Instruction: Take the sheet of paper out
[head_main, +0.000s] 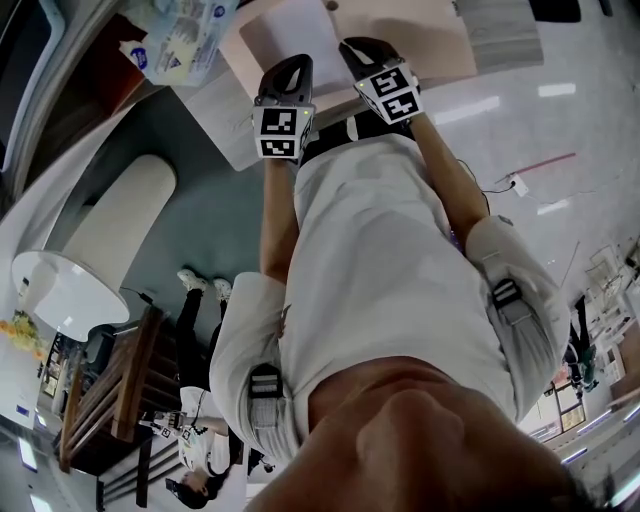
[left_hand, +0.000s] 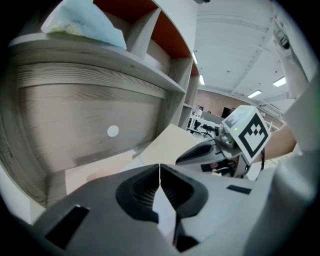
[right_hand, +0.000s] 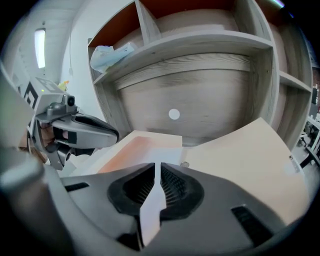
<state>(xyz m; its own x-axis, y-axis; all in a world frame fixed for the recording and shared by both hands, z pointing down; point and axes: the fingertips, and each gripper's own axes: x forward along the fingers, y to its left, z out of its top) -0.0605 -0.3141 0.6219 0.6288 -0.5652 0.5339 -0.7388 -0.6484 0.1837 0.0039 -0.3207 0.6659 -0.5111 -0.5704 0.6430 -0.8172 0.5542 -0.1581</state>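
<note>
The white sheet of paper lies over a beige folder at the foot of a grey wooden shelf unit. Both grippers hold onto its near edge side by side. My left gripper has its jaws closed to a hairline, with the sheet pinched between the pads. My right gripper stands a little apart; the sheet runs through the narrow gap between its pads without being pressed. In the right gripper view the folder's flap lies open to the right.
The shelf unit's back panel carries a round white dot. A pale blue plastic bag lies on the shelf above. Orange-backed compartments sit higher up. A white lamp and glossy floor lie behind me.
</note>
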